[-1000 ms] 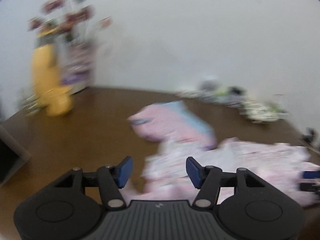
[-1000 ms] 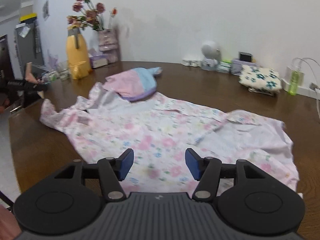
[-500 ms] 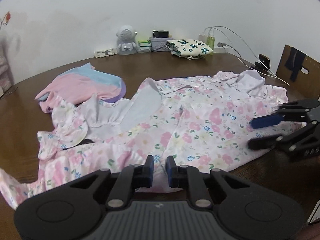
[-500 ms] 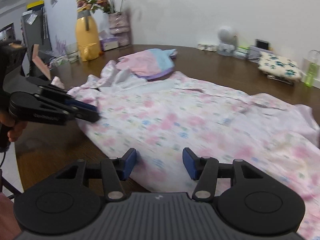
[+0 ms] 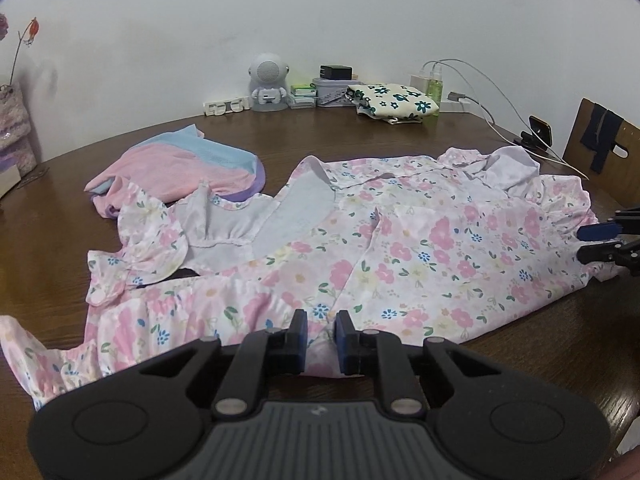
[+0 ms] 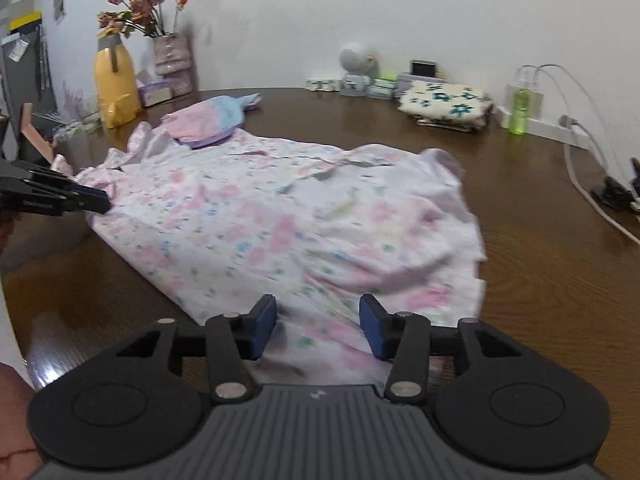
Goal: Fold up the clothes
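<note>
The left gripper (image 5: pixel 321 334) is clamped on the near hem of the floral dress (image 5: pixel 400 248). The right gripper's (image 6: pixel 318 330) jaws are closing with dress fabric between them, not yet pinched. The dress lies spread on the brown surface (image 5: pixel 60 280), a pink-and-blue garment (image 5: pixel 180 172) beyond it.

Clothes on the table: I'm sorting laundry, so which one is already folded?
The cream cloth with dark flowers, a neat stack by the wall. The pink floral dress lies spread out, and the pink and blue garment is a loose heap.
</note>
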